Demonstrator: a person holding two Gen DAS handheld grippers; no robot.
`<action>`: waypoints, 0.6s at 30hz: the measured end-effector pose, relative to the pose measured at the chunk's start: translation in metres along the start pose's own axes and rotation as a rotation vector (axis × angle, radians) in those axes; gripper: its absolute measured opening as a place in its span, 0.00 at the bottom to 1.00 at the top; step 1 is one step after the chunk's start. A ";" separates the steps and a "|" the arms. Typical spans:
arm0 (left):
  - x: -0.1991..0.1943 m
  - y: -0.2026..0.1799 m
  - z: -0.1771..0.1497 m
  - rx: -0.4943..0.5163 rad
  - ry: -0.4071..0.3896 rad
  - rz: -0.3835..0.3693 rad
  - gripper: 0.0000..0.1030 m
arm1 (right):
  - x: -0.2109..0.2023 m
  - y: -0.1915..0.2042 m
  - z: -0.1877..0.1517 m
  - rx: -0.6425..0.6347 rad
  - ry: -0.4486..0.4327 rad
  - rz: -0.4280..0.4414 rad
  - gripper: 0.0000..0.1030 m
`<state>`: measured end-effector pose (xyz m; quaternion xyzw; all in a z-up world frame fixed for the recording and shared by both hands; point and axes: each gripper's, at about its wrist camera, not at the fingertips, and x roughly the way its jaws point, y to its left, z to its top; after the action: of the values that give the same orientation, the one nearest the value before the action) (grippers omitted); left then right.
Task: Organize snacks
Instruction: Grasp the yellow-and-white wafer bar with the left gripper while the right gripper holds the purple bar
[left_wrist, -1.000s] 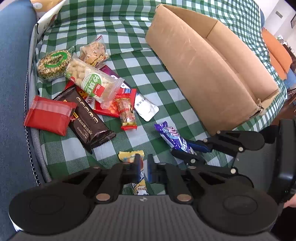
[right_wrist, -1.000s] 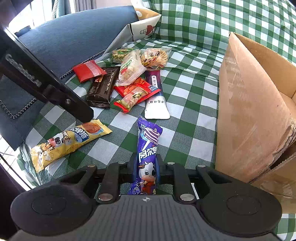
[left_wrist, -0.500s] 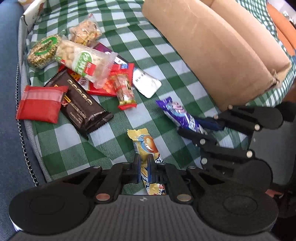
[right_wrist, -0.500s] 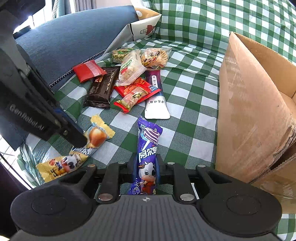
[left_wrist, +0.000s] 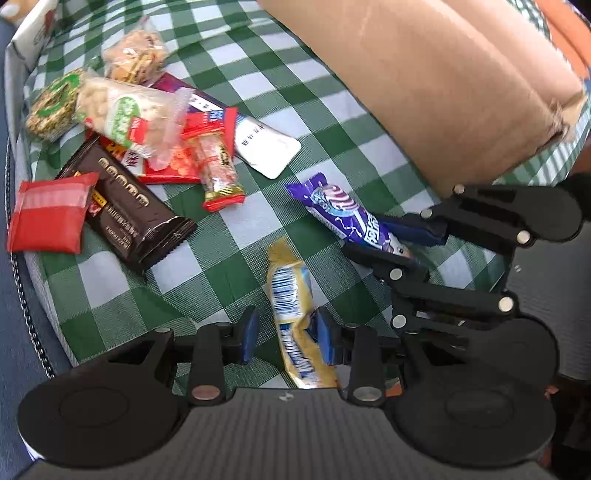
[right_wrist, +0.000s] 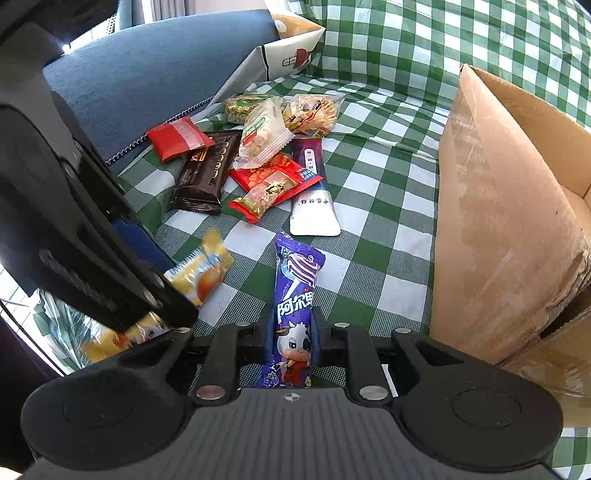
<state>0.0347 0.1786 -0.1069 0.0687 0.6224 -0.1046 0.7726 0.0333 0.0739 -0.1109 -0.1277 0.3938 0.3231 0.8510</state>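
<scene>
Fingers (left_wrist: 248, 334) now parting off yellow packet (left_wrist: 291, 295)

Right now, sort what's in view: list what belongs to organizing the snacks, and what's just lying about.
Job: yellow snack packet between the opening left gripper; purple milk-candy packet in the right gripper; cardboard box; dark chocolate bar.
Lying about: blue cushion; checked cloth.

Green-and-white checked cloth (right_wrist: 388, 173) covers the seat; a blue upholstered cushion (right_wrist: 155, 70) lies at ten o'clock, with bright daylight from a window (right_wrist: 173, 7) at twelve.
</scene>
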 end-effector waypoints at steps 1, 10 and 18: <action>0.001 -0.003 0.000 0.016 -0.003 0.013 0.28 | 0.000 0.000 0.000 -0.001 -0.001 0.001 0.20; -0.016 0.003 0.002 -0.019 -0.092 0.033 0.16 | -0.008 -0.004 -0.001 -0.004 -0.034 -0.002 0.18; -0.051 0.006 0.003 -0.079 -0.267 0.115 0.16 | -0.045 -0.002 0.002 -0.060 -0.185 0.001 0.18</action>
<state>0.0284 0.1877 -0.0566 0.0595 0.5130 -0.0439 0.8552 0.0142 0.0531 -0.0762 -0.1224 0.3040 0.3455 0.8793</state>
